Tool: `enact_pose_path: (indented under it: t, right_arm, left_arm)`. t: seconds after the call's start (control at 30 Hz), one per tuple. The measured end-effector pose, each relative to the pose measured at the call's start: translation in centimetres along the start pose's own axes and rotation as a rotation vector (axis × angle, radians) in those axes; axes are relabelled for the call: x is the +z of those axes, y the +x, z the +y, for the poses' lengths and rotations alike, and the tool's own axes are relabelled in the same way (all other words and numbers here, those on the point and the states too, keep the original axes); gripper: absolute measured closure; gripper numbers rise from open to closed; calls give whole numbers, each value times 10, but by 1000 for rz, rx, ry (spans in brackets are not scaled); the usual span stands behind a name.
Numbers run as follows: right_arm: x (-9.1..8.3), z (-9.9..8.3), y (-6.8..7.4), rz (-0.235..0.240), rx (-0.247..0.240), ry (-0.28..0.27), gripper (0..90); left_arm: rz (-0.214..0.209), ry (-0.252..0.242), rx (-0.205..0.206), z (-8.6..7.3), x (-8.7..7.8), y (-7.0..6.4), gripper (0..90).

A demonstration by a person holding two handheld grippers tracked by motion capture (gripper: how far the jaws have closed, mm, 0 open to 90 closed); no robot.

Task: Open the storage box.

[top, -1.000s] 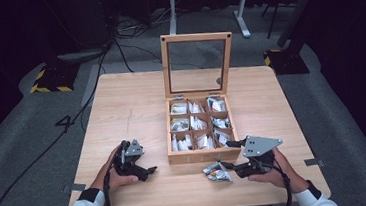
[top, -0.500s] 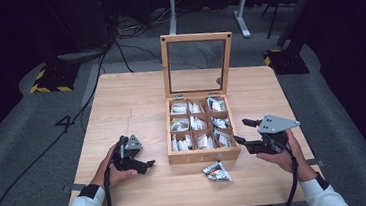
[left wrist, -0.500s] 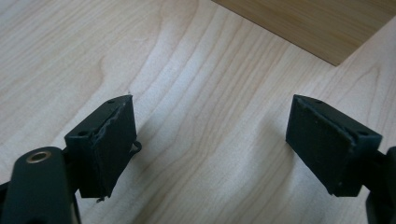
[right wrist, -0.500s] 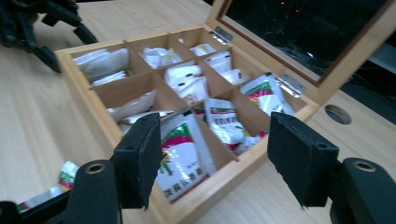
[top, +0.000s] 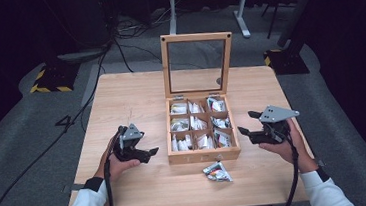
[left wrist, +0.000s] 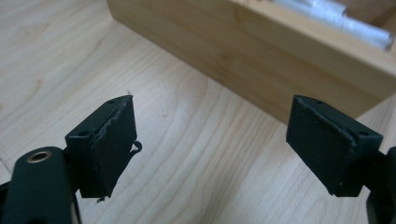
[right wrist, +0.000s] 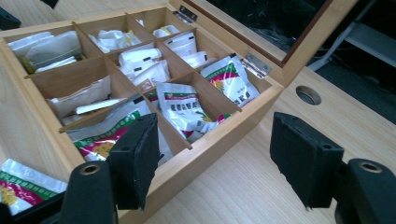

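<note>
Table (top: 135, 94): wooden, box (top: 204, 154) lid up
Packet (top: 217, 172): left lying just before the box
Right gripper (top: 247, 122): lifted away since, jaws wide, nothing held
Left gripper (top: 148, 153): hardly moved, open, empty

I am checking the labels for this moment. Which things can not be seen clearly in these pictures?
- Print on the loose packet: too small in the high view, cut by the edge in the right gripper view.
- Wooden box contents: blurred and cut off in the left gripper view.
- Front compartment: partly hidden behind the right gripper, jaws apart.
</note>
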State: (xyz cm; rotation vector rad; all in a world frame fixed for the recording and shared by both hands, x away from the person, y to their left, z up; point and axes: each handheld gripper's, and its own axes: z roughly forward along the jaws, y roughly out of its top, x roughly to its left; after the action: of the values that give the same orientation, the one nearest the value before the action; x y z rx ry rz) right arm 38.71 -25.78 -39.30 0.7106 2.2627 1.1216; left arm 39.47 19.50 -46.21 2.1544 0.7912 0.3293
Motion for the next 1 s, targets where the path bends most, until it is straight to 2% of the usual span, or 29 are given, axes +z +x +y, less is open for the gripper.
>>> enact_pose_path:
  t: [0.1,0.2,0.23,0.33,0.37,0.67,0.77,0.87,1.0]
  right_arm:
    - [2,-1,-5,-16,15,4,316]
    - [5,-2,-11,-19,25,15,306]
    - [6,-1,-13,-20,29,17,306]
    - [9,-1,-18,-29,38,17,307]
    - [10,0,-20,-28,45,13,308]
    - [29,7,-40,-2,140,-7,346]
    - [35,11,-47,-32,144,-8,367]
    - [42,15,-54,-37,166,-4,365]
    - [52,20,-61,-48,180,9,364]
  left_arm:
    - [22,-34,1,8,-3,2,167]
    - [21,-67,-15,16,-5,6,165]
    - [34,-72,0,18,-6,7,166]
    - [28,-87,-7,26,-5,11,164]
    - [44,-97,-3,29,-5,12,169]
    - [73,-108,-16,54,7,20,187]
    - [75,-105,-16,64,13,23,188]
    - [88,-96,-7,73,21,27,190]
    - [90,-96,-23,87,33,30,191]
